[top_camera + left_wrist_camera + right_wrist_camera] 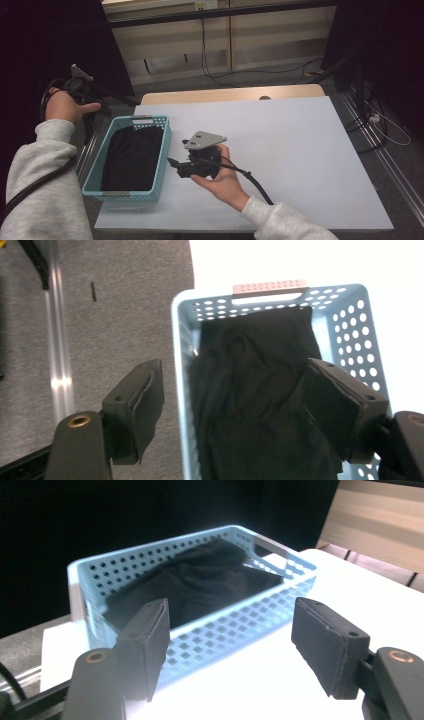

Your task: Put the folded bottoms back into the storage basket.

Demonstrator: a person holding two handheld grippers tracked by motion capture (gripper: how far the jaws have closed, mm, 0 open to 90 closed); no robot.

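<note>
A light blue perforated basket (165,142) stands at the left end of the white table top, with a black cloth (131,157) lying folded inside it. My left gripper (100,107) is held off the table's left edge, above and beyond the basket's far corner. In the left gripper view it (235,370) stands open, looking down on the basket rim (270,292) and the cloth (250,390), with nothing between its pads. My right gripper (172,162) lies low over the table just right of the basket, pointing at it. Its jaws (230,610) are open and empty, facing the basket wall (225,635) and the cloth (200,580).
The white table top (280,150) stretches out to the right of the basket. Grey floor with a metal rail (57,365) lies left of the table. Cables (385,125) trail on the floor at the right and behind.
</note>
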